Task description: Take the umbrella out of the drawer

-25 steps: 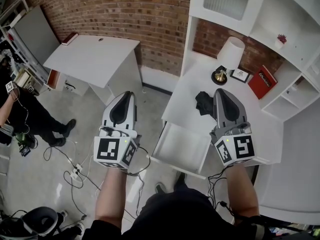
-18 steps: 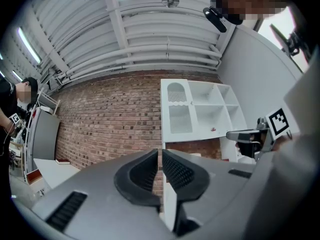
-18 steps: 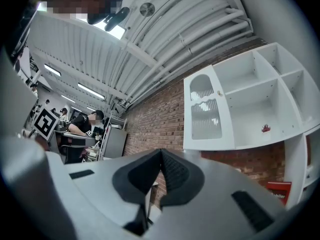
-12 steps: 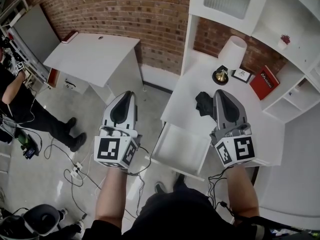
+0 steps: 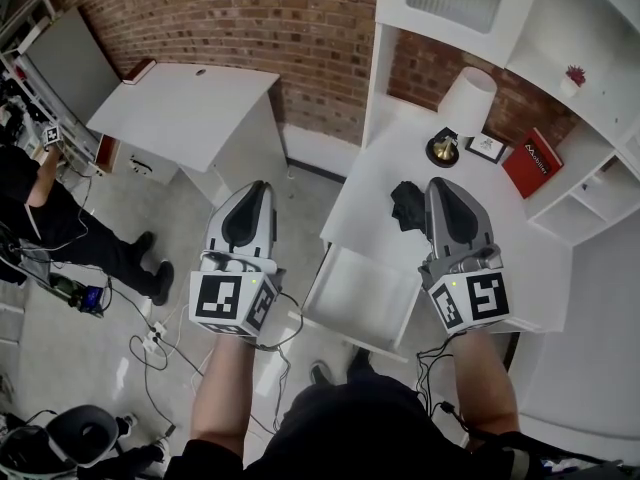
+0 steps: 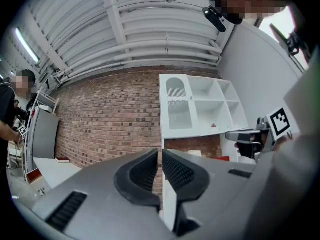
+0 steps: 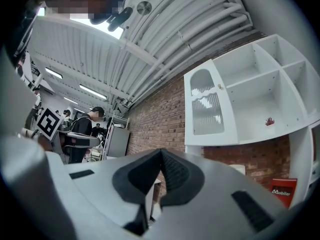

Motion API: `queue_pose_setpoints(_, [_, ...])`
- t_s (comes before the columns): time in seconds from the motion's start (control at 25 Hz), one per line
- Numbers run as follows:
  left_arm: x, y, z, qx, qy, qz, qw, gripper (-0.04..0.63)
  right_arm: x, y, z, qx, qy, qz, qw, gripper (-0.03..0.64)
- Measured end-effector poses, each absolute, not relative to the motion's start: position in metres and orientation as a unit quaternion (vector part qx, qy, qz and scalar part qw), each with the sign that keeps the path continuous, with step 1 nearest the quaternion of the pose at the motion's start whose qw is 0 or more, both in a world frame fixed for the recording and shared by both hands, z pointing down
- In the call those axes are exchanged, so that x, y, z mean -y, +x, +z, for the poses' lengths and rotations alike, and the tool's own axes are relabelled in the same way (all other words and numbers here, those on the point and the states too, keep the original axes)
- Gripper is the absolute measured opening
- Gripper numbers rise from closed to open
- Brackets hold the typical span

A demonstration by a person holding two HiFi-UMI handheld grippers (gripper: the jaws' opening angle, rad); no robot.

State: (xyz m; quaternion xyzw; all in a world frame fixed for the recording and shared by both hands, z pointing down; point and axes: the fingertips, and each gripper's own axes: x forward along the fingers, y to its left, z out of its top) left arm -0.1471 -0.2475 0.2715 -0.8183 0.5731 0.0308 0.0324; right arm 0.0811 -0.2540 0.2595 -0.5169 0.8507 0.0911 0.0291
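Observation:
A black folded umbrella (image 5: 405,206) lies on the white desk (image 5: 385,173), just left of my right gripper (image 5: 441,187). Below it the white drawer (image 5: 362,293) stands pulled out, and its inside shows only white. My right gripper hovers level over the desk, jaws shut with nothing between them (image 7: 160,160). My left gripper (image 5: 253,190) is held level over the floor, left of the drawer, also shut and empty (image 6: 160,160). Neither gripper touches the umbrella.
On the desk's far side stand a white lamp (image 5: 466,103), a small frame (image 5: 487,149) and a red book (image 5: 530,162) under a white shelf unit (image 5: 560,38). A white table (image 5: 190,113) stands at the left. Cables (image 5: 150,343) and a person (image 5: 60,228) are on the floor.
Both grippers keep nearly the same place and stay shut. The person at the left edge has shifted and raised an arm.

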Motion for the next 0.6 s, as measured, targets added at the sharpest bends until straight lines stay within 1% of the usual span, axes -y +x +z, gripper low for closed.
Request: queue_pose_setpoints(0.6, [0.266, -0.132, 0.276, -0.575, -0.817, 0.024, 0.031, 0.028, 0.273, 0.098, 0.264, -0.851, -0.517, 0.087, 0.033, 0.000])
